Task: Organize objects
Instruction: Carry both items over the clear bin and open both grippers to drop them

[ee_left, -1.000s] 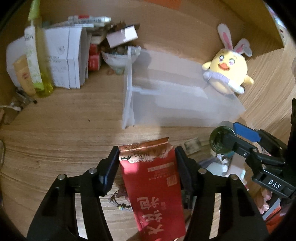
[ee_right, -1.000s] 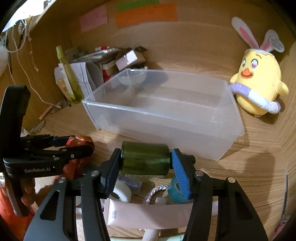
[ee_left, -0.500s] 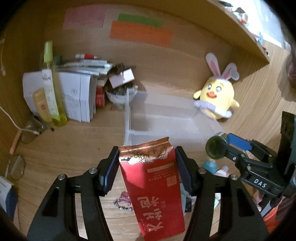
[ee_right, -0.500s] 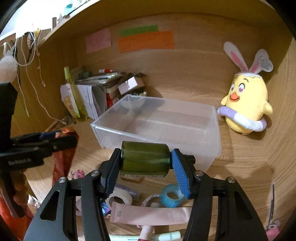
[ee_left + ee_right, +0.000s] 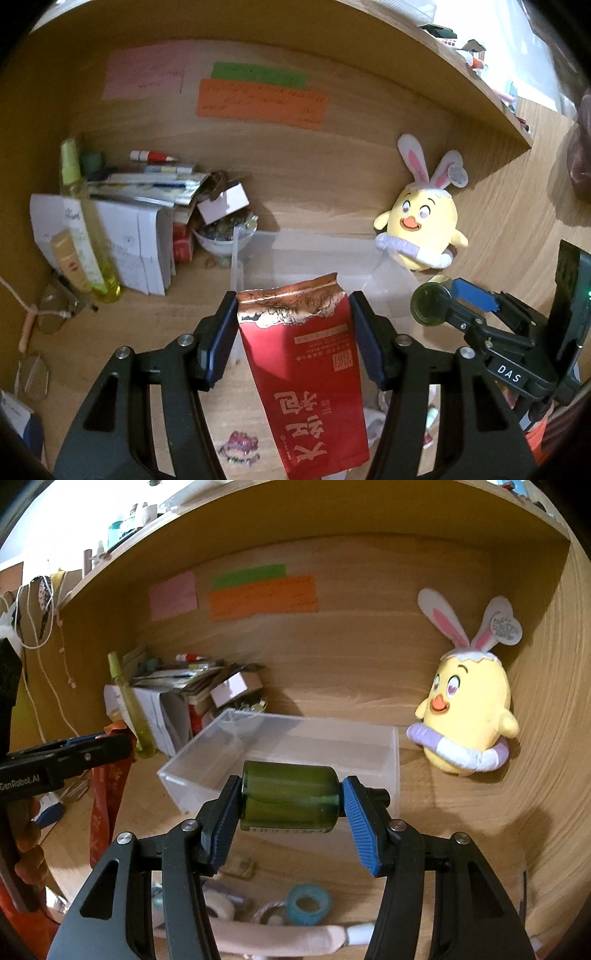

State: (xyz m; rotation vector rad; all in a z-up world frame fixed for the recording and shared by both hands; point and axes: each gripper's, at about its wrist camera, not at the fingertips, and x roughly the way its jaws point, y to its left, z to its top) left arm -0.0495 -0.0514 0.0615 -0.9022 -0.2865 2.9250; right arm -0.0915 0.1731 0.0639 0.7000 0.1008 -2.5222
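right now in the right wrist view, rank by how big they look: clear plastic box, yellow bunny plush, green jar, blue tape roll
1. clear plastic box
2. yellow bunny plush
3. green jar, though it sits closest to the camera, so its rank against the plush is unsure
4. blue tape roll

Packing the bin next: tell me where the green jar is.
The green jar lies sideways, clamped in the right tool, just in front of the clear bin.

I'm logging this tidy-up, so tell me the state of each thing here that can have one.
Left claw: shut on red pouch.
Red pouch: held, top torn open.
Right claw: shut on green jar.
Green jar: held sideways, lifted.
Clear bin: open, empty.
Plush chick: upright beside bin.
Blue tape roll: lying flat.
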